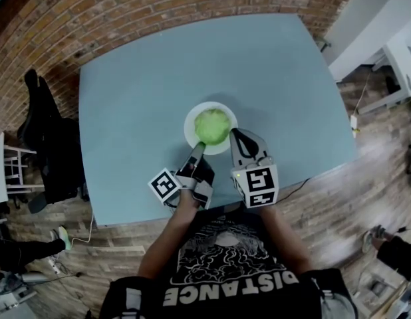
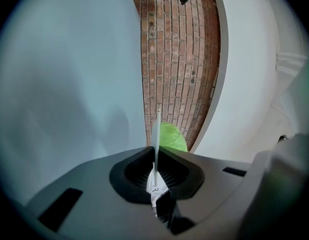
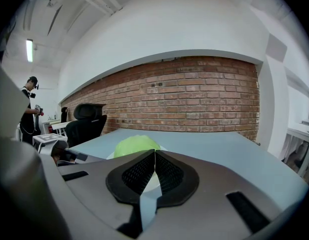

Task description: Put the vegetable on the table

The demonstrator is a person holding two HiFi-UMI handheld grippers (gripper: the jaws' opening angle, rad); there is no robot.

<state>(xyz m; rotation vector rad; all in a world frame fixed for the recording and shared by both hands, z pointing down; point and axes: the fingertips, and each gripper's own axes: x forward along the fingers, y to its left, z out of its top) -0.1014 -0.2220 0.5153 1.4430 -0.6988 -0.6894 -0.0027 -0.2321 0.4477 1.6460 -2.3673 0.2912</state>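
Observation:
A round green vegetable (image 1: 212, 125) lies on a white plate (image 1: 189, 126) in the middle of the blue-grey table (image 1: 145, 78). My left gripper (image 1: 197, 150) is rolled onto its side at the plate's near rim and is shut on that rim. In the left gripper view the rim (image 2: 157, 126) runs as a thin white line between the jaws, with the vegetable (image 2: 171, 138) just beyond the left gripper (image 2: 156, 159). My right gripper (image 1: 235, 134) is shut with nothing in it, its tips by the plate's near right rim. Past the right gripper (image 3: 154, 154) rises the vegetable (image 3: 134, 145).
A black office chair (image 1: 49, 138) stands off the table's left side. A brick wall (image 1: 192, 5) runs behind the table. White furniture (image 1: 392, 38) stands at the right. A person (image 3: 29, 104) stands far off at the left in the right gripper view.

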